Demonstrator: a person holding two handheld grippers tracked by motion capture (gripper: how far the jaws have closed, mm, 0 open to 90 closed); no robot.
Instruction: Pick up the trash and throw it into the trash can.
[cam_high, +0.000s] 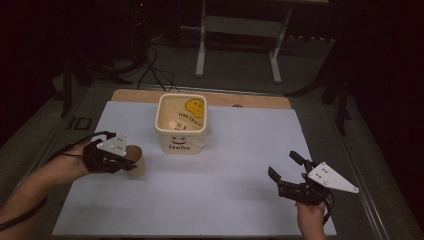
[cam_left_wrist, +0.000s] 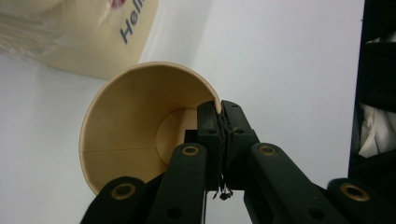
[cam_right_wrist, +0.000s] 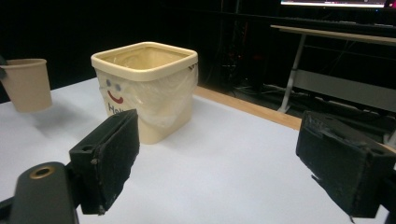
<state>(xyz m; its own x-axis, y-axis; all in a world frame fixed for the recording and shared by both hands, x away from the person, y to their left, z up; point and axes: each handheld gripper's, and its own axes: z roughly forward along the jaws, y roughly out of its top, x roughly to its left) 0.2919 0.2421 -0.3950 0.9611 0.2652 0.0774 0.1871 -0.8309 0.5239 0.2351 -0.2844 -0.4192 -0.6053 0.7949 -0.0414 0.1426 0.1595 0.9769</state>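
White-covered surface (cam_high: 210, 195): kept as clearance below.
Cream square plastic bin with smiley print and clear liner (cam_high: 181, 122), far centre: judged the drop target.
Tan paper cup (cam_high: 136, 159), near left, just off the surface: best carried level above the bin rim.
Left gripper (cam_left_wrist: 219, 109): jaws pinched on the cup wall.
Right gripper (cam_high: 287, 169), near right: jaws wide, holding nothing.

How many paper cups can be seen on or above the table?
1. The paper cup is at the left side of the white table, its rim pinched by the left gripper, beside the cream bin. More could be hidden inside the bin.
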